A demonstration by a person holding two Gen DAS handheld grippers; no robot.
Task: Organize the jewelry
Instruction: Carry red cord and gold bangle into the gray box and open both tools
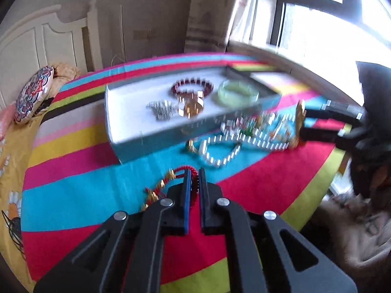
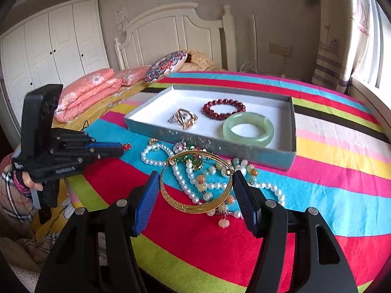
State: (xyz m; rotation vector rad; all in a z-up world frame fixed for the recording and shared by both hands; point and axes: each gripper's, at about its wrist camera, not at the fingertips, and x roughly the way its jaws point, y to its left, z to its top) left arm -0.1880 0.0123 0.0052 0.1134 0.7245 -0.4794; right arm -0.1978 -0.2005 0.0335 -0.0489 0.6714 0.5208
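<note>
My right gripper (image 2: 194,190) was spread wide around the gold bangle (image 2: 195,183), one blue pad (image 2: 146,200) at each side of the hoop. The right pad touched its hinge end; whether the left pad bore on the rim I could not tell, so I cannot say the bangle was truly pinched. It stood tilted above the striped bedspread (image 2: 195,249). I judged it thin, stiff and light, with a slick metal face; squeezed across its width it could spring or twist out, so the flat engraved band low on the hoop seemed the safer place to press.

My left gripper (image 1: 194,183) had its jaws nearly pressed together on the red cord bracelet (image 1: 171,183) with its gold beads. That piece was soft and limp and would dangle from any one pinch.

Beyond the bangle lay the pearl necklace (image 2: 156,156) tangled with a strand of coloured beads (image 2: 202,185); both looked loose, snag-prone and best lifted by a bunched part.

Farther off, the shallow grey box (image 2: 207,144) held a gold and silver ring cluster (image 2: 184,118), a dark red bead bracelet (image 2: 223,108) and a jade bangle (image 2: 248,128), which I judged heavy, smooth and brittle.
</note>
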